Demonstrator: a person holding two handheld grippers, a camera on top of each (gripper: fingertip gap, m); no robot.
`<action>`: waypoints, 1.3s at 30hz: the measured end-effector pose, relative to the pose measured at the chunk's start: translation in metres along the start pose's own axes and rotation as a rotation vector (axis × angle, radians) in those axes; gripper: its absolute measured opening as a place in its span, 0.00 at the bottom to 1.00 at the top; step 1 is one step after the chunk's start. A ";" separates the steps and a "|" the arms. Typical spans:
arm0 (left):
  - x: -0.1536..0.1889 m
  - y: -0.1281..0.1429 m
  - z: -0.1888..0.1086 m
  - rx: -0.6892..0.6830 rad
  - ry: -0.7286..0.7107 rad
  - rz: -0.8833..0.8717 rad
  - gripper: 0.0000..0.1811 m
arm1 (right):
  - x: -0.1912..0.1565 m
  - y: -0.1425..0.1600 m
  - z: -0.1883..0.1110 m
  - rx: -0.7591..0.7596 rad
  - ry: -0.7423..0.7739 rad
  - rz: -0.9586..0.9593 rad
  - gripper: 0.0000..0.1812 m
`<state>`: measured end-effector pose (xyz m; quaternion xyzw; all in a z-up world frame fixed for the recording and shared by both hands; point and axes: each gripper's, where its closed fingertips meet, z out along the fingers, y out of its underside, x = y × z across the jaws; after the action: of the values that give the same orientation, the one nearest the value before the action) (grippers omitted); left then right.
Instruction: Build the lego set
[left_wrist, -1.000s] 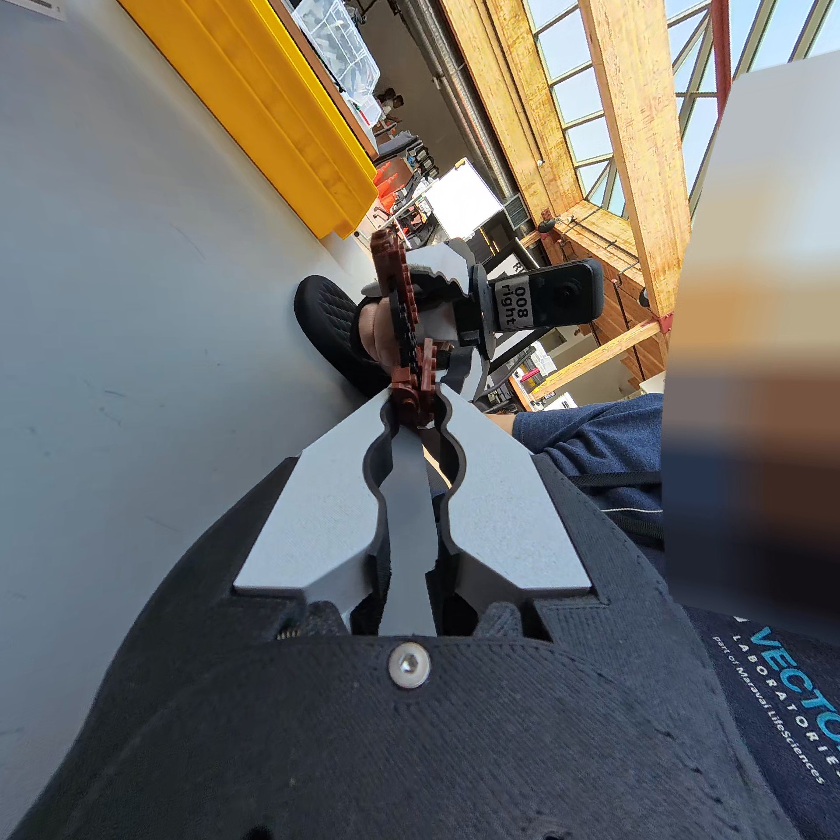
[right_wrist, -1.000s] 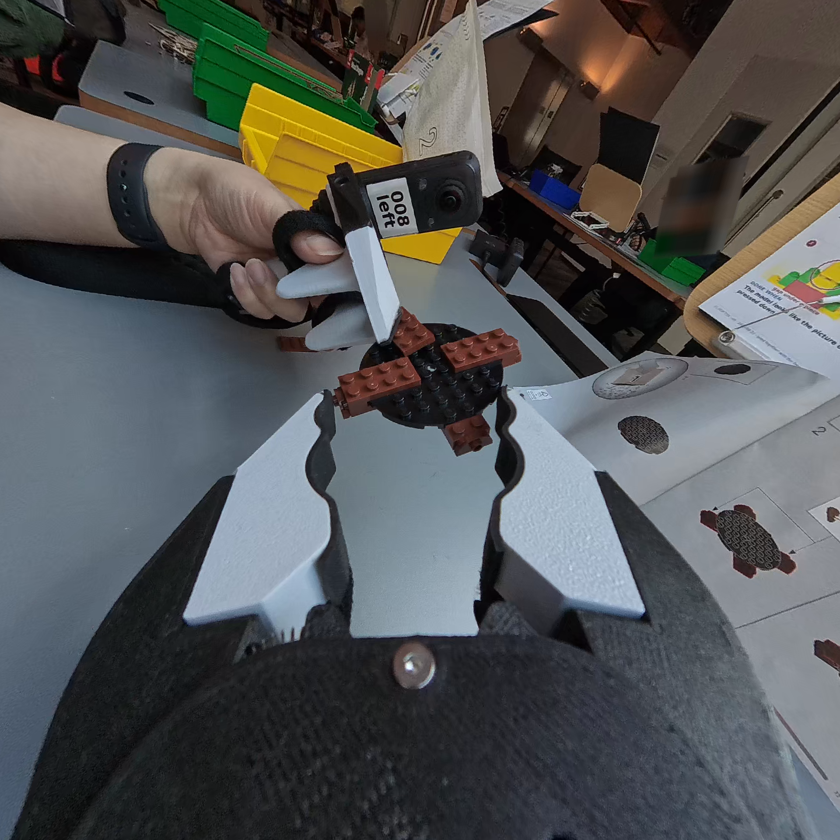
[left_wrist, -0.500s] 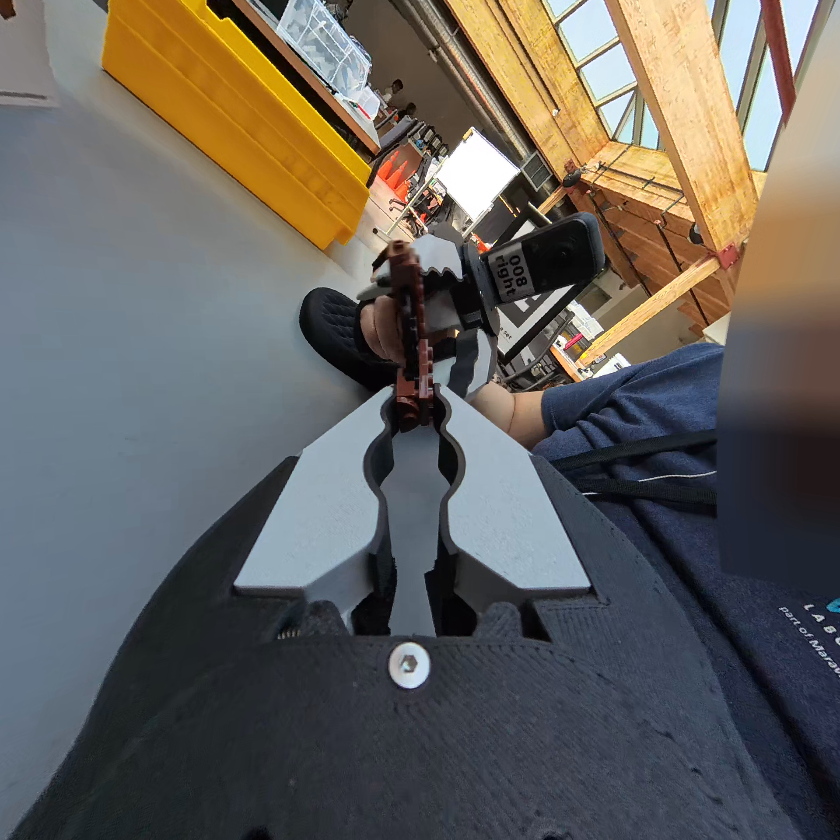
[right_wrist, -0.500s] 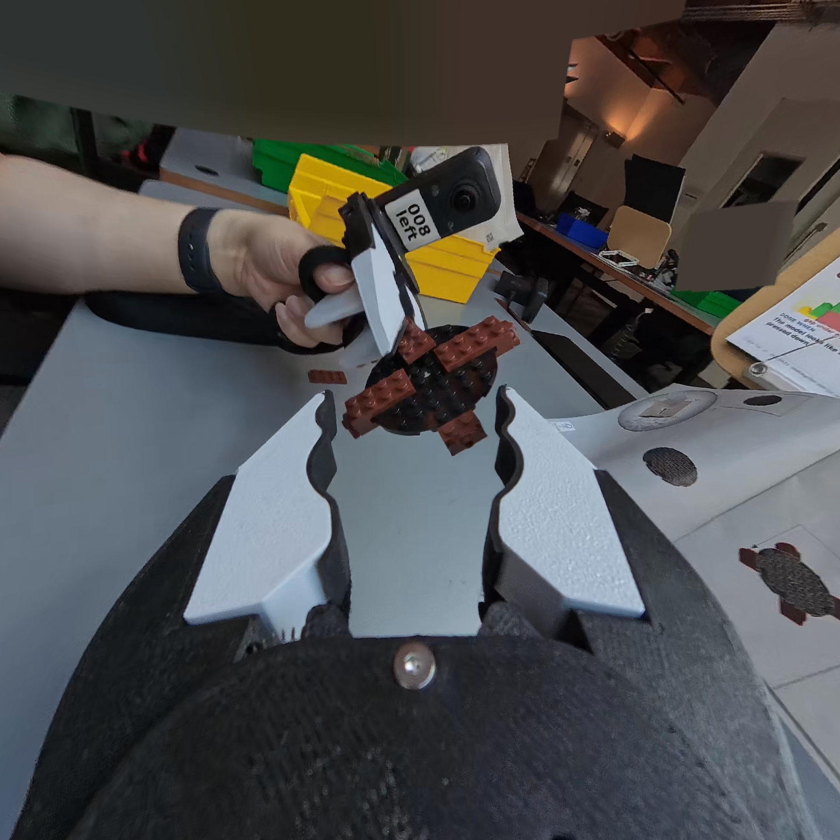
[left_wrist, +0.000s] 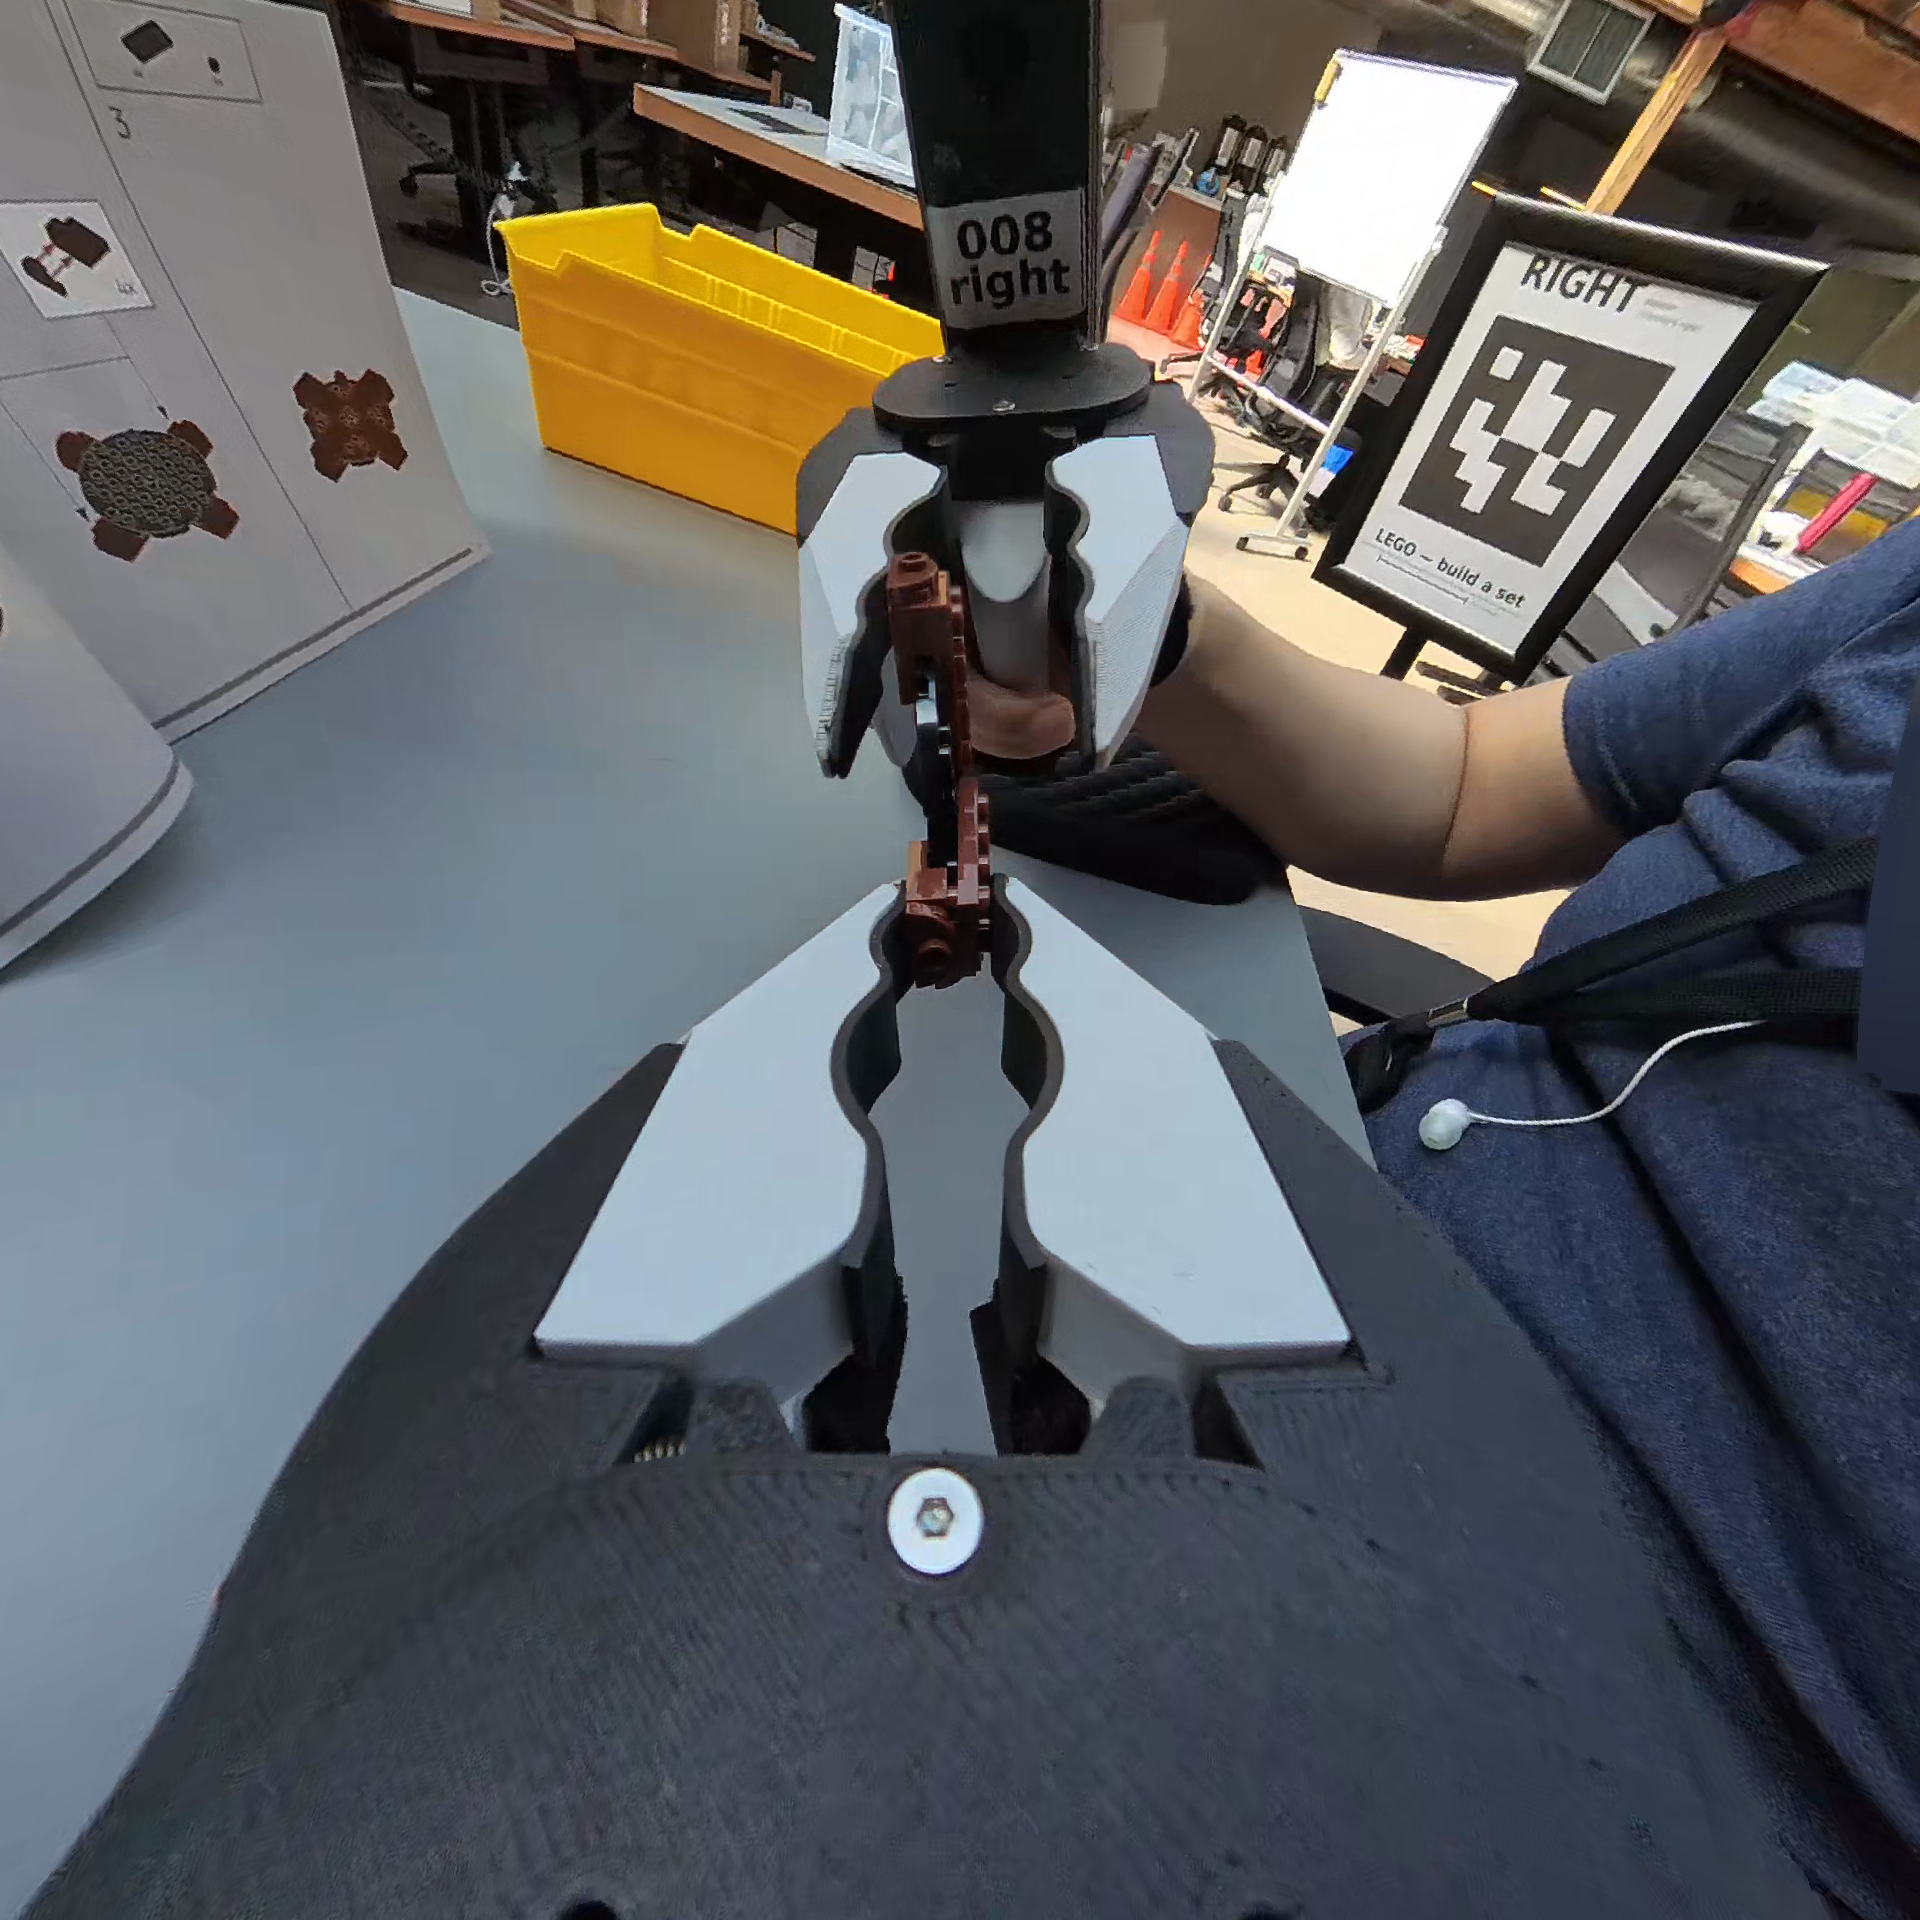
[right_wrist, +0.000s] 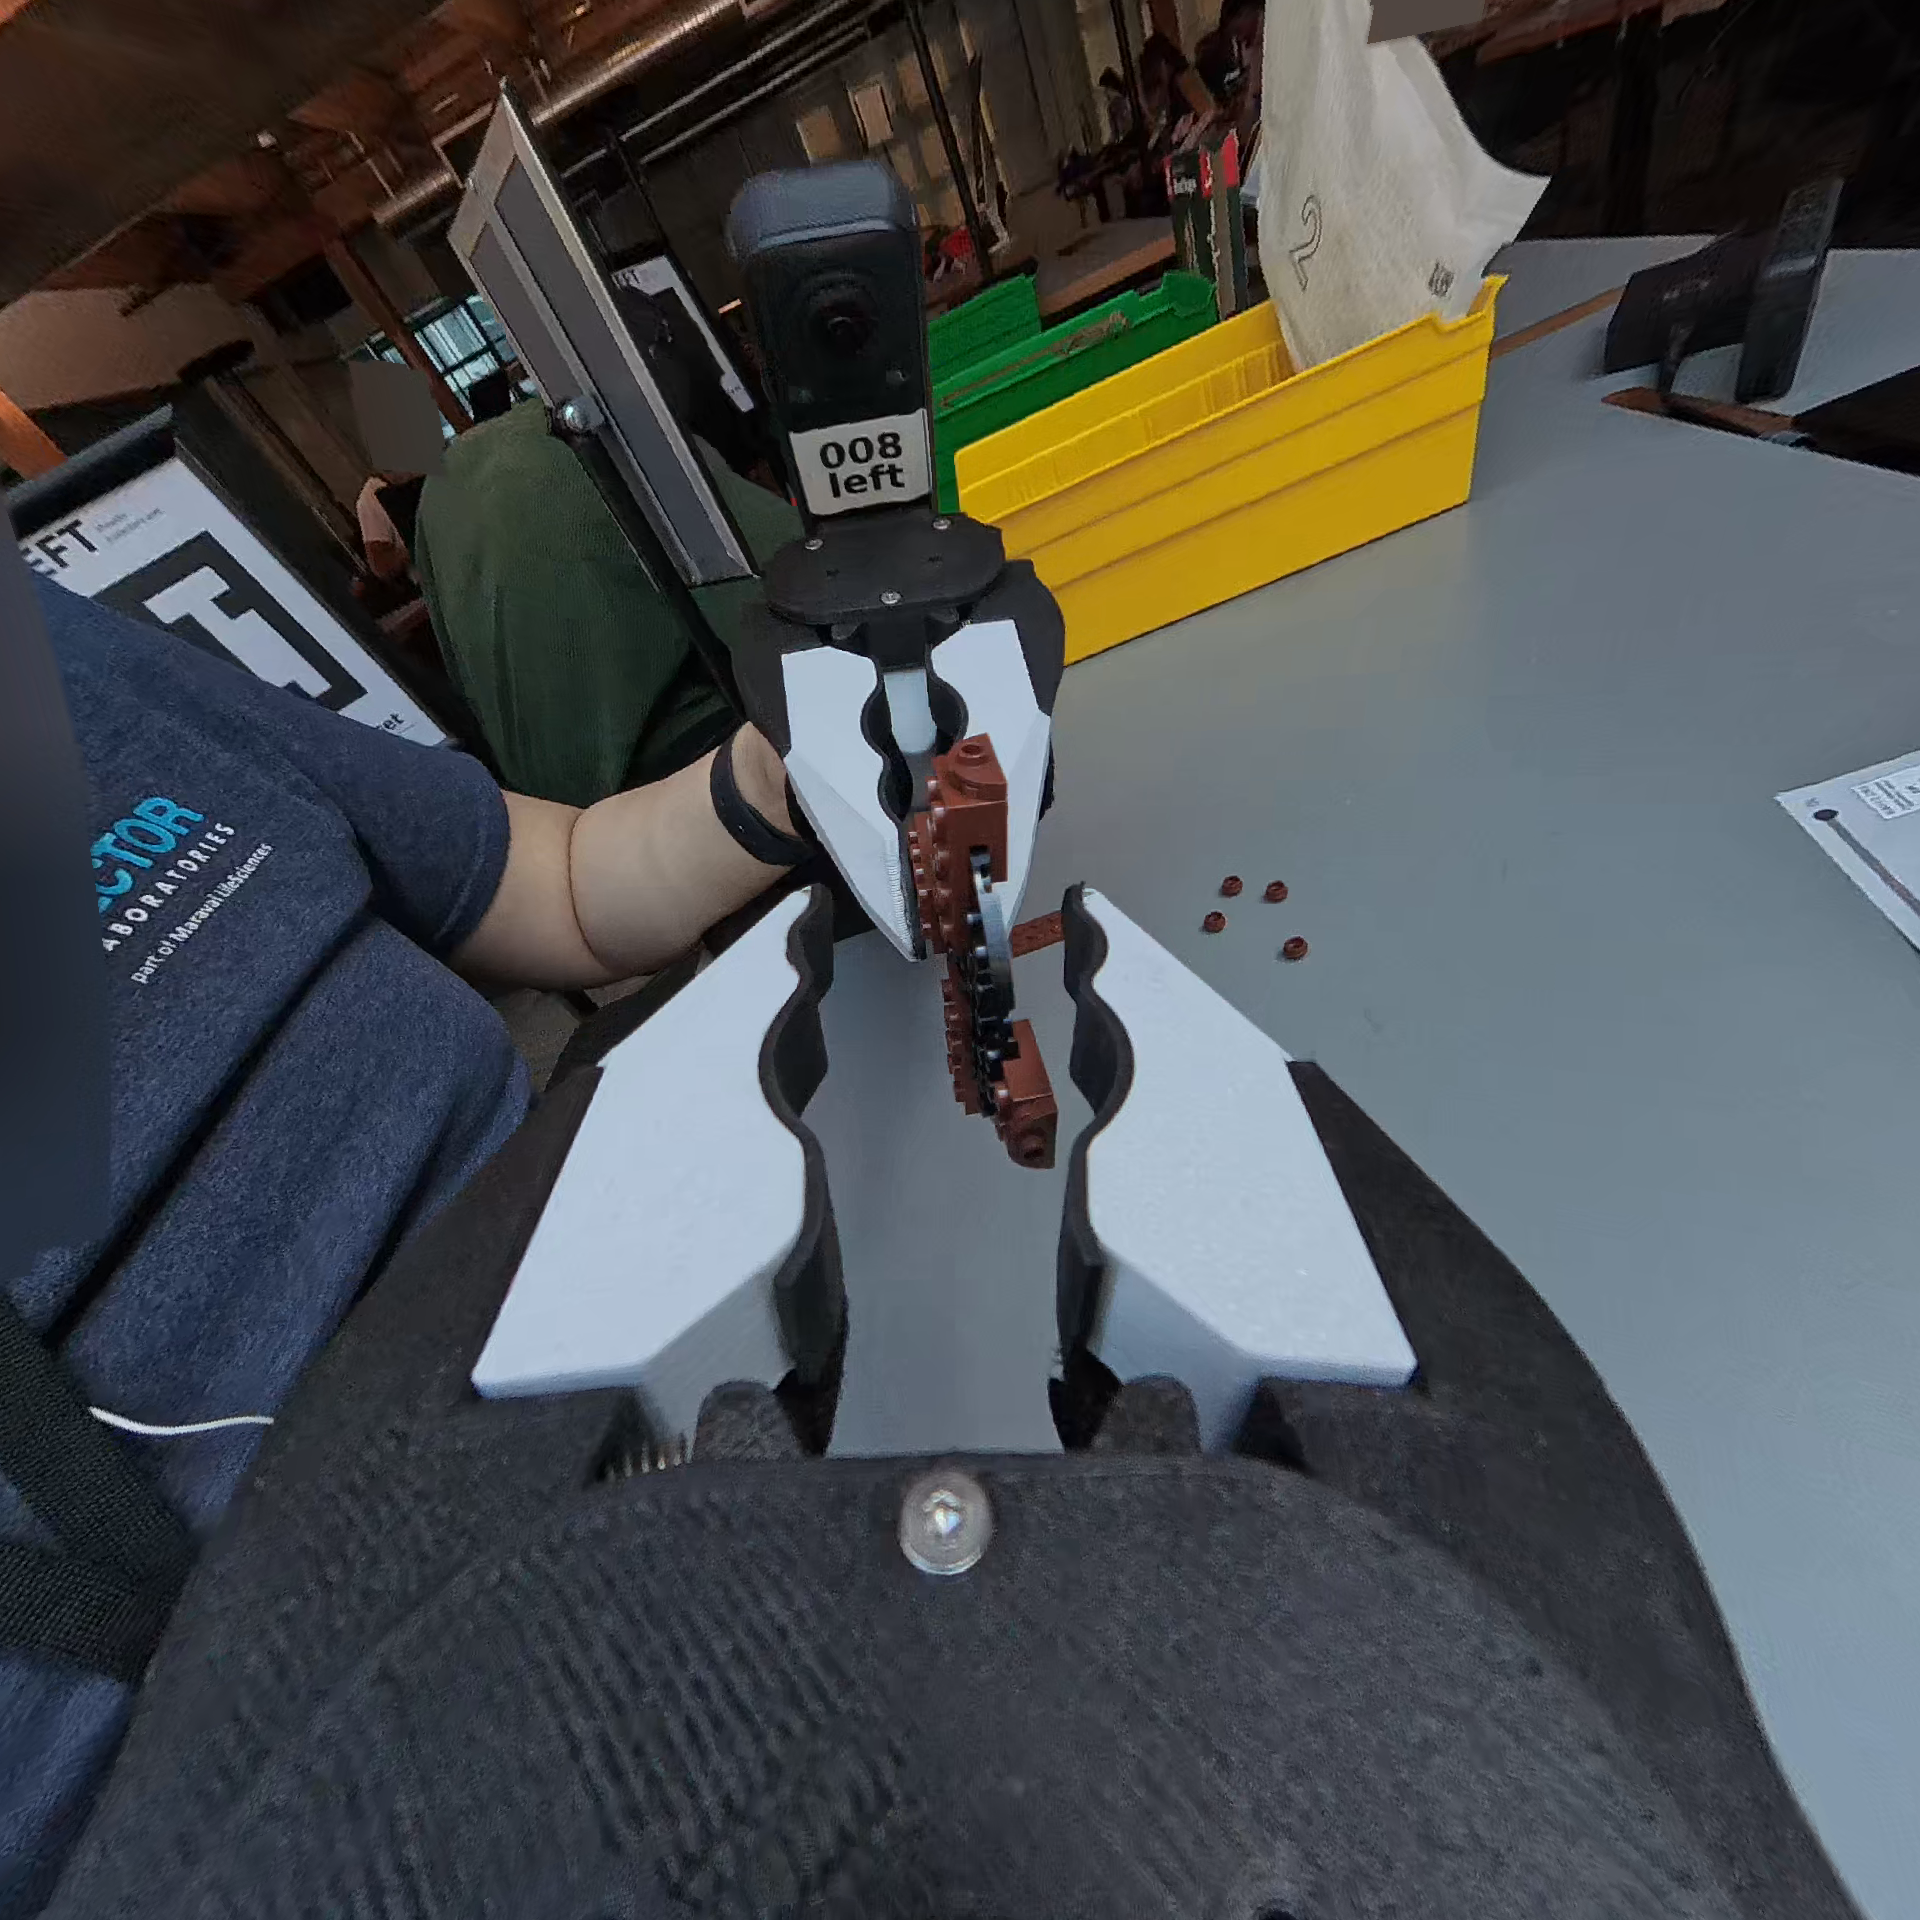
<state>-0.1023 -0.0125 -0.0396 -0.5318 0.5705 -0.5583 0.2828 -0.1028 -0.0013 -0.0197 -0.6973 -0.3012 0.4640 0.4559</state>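
The lego assembly (left_wrist: 940, 748) is a black round plate with brown bricks on it, held upright and edge-on above the grey table (left_wrist: 416, 831). My left gripper (left_wrist: 940, 914) is shut on the brown brick at its near end. My right gripper (right_wrist: 945, 914) is open, and the assembly (right_wrist: 987, 966) hangs between its two fingers, close to the right one. I cannot tell whether it touches that finger. The left gripper also shows in the right wrist view (right_wrist: 909, 925), and the right gripper in the left wrist view (left_wrist: 997, 665).
Several small brown round studs (right_wrist: 1231, 886) and a brown flat plate (right_wrist: 1039, 932) lie on the table. A yellow bin (right_wrist: 1226, 457) stands at the back. Instruction sheets (left_wrist: 208, 364) stand at the left. A paper sheet (right_wrist: 1860, 821) lies at the right. A person's arm (left_wrist: 1351, 748) is behind. Both grippers' tips are close together, under 4 cm apart.
The assembly has turned from face-on to edge-on and now sits between my right gripper's open fingers. Both grippers have swung round to face each other. The left stays shut on it.
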 end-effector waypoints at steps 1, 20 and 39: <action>-0.001 -0.001 0.000 0.002 -0.013 0.015 0.06 | 0.001 0.002 0.003 -0.031 -0.009 0.014 0.24; 0.003 0.016 0.009 -0.094 -0.023 0.080 0.06 | -0.005 0.015 0.003 0.020 -0.117 0.045 0.05; 0.011 0.014 0.013 -0.087 -0.027 0.174 0.06 | -0.014 0.026 0.002 -0.072 -0.026 -0.299 0.04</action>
<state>-0.0975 -0.0293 -0.0524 -0.4997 0.6342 -0.4991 0.3145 -0.1103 -0.0222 -0.0385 -0.6544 -0.4240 0.3888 0.4908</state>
